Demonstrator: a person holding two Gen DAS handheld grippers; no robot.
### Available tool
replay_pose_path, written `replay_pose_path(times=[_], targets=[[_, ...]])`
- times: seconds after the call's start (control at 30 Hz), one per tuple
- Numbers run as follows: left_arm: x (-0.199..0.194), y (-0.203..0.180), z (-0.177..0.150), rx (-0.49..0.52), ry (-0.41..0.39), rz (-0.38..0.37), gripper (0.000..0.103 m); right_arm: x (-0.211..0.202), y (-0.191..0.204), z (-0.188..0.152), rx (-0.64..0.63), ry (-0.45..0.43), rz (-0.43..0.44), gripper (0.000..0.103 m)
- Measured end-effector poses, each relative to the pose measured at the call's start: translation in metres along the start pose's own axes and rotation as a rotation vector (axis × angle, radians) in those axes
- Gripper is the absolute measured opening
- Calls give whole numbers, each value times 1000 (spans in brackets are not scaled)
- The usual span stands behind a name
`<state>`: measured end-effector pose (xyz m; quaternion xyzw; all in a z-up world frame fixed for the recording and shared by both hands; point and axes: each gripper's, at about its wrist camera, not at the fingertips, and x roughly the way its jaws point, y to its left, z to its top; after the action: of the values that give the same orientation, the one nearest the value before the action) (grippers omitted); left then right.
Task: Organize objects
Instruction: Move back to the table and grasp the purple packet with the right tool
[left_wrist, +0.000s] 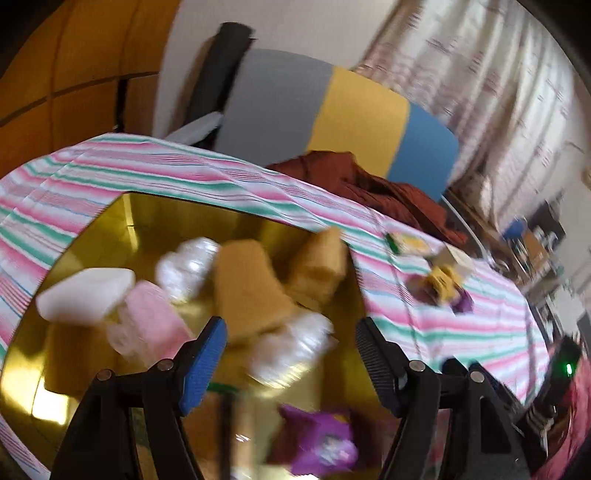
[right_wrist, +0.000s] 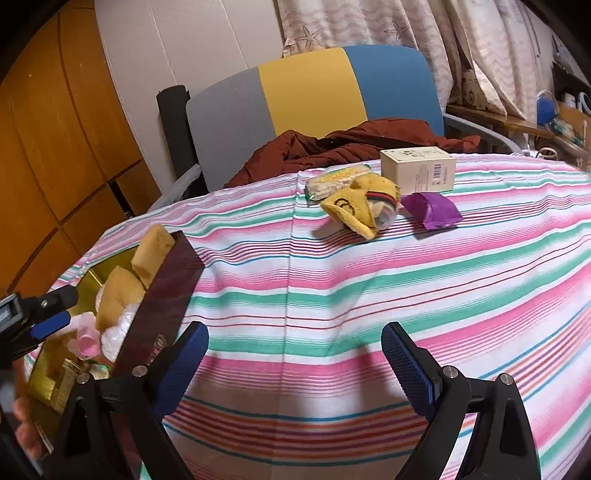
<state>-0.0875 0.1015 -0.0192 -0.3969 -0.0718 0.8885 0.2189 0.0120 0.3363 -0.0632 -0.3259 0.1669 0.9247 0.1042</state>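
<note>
Left wrist: left gripper (left_wrist: 291, 354) over gold-lined box (left_wrist: 92, 391), jaws wide, empty; sponges (left_wrist: 247, 288), purple packet (left_wrist: 317, 439) already collected inside.

Right wrist: right gripper (right_wrist: 295, 365) jaws wide, empty, facing striped cloth (right_wrist: 369, 295); yellow pouch (right_wrist: 360, 206), purple wrapper (right_wrist: 432, 210), carton (right_wrist: 417, 168) await collection.

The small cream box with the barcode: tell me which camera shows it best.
The right wrist view. The cream box sits sharp and unobstructed at the far side of the striped tablecloth, barcode visible. The left wrist view shows it only small and motion-blurred near the right.
</note>
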Motion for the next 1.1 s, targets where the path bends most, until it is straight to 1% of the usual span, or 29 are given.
replay_pose_path(times=[0.23,0.33,0.5,0.67,0.77,0.9,1.1], targets=[[-8,-56,-26,136,21,-87,73,-5,-19,-5,36,4,-21,95],[-9,-82,-37,196,31,-121,73,-11,-31,-4,44,-9,-48,95],[-4,-113,-53,260,57,-162,73,-19,-55,0,68,-21,-109,95],[6,-133,-65,300,85,-171,73,-25,-82,3,102,-14,-160,95],[13,-143,-70,326,95,-159,73,-27,-95,4,118,-11,-179,95],[24,-151,-74,331,117,-155,73,-28,-108,7,126,-8,-196,95],[37,-152,-79,325,141,-133,73,-22,-120,19,94,-16,-213,95]])
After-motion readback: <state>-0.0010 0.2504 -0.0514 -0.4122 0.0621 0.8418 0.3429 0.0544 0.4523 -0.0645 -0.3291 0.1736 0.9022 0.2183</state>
